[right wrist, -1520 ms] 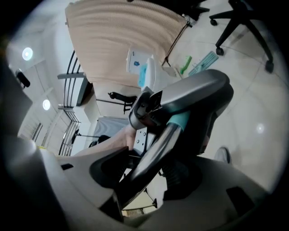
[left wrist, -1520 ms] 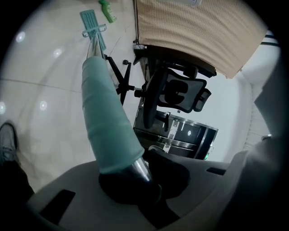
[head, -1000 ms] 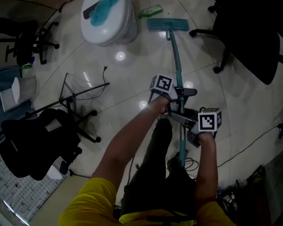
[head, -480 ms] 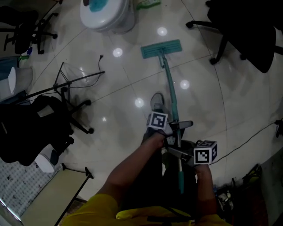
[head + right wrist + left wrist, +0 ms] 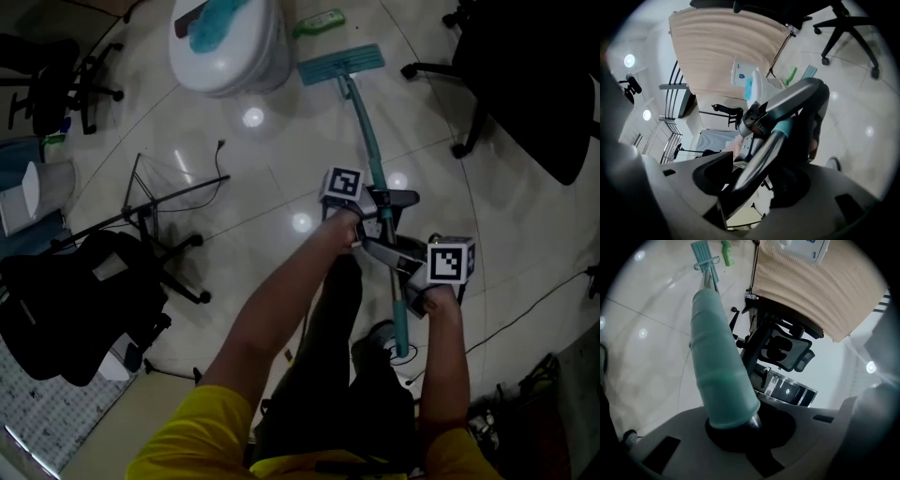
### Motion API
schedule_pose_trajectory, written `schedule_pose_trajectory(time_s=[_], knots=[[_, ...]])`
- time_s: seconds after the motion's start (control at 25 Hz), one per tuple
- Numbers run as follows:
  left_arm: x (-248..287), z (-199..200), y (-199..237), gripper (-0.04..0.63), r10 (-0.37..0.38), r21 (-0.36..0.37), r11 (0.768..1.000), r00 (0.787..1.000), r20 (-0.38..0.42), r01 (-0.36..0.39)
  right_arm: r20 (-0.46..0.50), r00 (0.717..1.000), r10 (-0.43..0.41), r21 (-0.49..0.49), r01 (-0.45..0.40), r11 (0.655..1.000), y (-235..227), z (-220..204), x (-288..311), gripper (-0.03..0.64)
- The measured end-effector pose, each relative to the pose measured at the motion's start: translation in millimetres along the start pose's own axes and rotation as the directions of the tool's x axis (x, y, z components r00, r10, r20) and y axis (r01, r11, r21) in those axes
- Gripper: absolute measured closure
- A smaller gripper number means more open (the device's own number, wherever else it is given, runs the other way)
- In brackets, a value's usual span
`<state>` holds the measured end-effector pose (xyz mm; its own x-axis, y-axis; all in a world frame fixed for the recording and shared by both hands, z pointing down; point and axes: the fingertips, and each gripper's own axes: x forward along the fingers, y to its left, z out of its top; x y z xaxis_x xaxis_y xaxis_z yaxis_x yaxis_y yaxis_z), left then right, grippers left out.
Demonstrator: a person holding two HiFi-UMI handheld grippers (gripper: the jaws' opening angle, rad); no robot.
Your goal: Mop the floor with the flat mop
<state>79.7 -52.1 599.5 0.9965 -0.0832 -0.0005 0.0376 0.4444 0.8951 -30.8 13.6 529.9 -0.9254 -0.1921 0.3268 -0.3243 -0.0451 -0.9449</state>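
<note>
Mid-stroke. Closing left tongs (image 5: 382,204) tight on mop handle (image 5: 361,127), pinching nearer end with right tongs (image 5: 397,266). Holding mop head (image 5: 341,64) far, beside white bucket (image 5: 246,67). Next, probably: pull back near, flat on floor (image 5: 281,178).

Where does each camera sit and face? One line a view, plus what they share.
Head view: on the person's head, looking steeply down at the floor; forearms, legs, left gripper, right gripper show.
Left gripper view: on the left gripper, looking along the mop pole to the mop head; own fingers show.
Right gripper view: on the right gripper, looking along the pole at the left gripper; own fingers show.
All three share the mop head.
</note>
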Motion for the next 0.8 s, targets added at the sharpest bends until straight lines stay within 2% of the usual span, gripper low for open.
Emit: schedule_pose_trajectory(time_s=[0.2,0.28,0.36,0.48,0.56,0.6,0.64,0.68,0.76,0.8], knots=[[2,71,-23,0.557,0.028,0.031,0.999,0.999,-0.029,-0.027,0.029,0.999,0.016,-0.011,-0.016,1.0,-2,73,25,0.37],[1,77,-28,0.557,0.04,0.048,0.998,0.998,-0.038,-0.039,0.042,0.999,0.016,0.007,-0.016,1.0,0,79,28,0.37],[-6,64,-33,0.558,0.055,0.071,0.996,0.998,-0.043,-0.052,0.031,0.999,0.019,0.005,-0.019,1.0,15,68,29,0.371],[-17,9,-39,0.555,0.061,0.124,0.991,0.997,-0.053,-0.054,-0.019,1.0,-0.001,-0.018,0.001,1.0,48,19,18,0.364],[-21,-46,-37,0.555,0.064,0.149,0.987,0.997,-0.051,-0.055,-0.033,0.999,-0.004,0.006,0.004,1.0,67,-34,-2,0.364],[-20,-76,-41,0.555,0.033,0.145,0.989,0.998,-0.046,-0.026,-0.038,0.999,0.0,0.023,0.0,1.0,74,-63,-13,0.364],[-18,-105,-44,0.557,-0.006,0.13,0.991,0.999,-0.038,0.011,-0.047,0.999,0.005,0.036,-0.003,0.999,80,-91,-26,0.365],[-18,-134,-40,0.557,-0.006,0.096,0.995,1.0,-0.024,0.008,-0.062,0.998,0.007,0.045,-0.004,0.999,85,-117,-38,0.365],[-20,-187,-16,0.557,0.053,0.006,0.999,0.999,0.003,-0.053,-0.095,0.995,0.002,0.06,0.004,0.998,91,-164,-60,0.365],[-18,-211,-7,0.557,0.045,-0.024,0.999,0.999,0.015,-0.044,-0.107,0.994,-0.003,0.07,0.01,0.997,92,-186,-69,0.365]])
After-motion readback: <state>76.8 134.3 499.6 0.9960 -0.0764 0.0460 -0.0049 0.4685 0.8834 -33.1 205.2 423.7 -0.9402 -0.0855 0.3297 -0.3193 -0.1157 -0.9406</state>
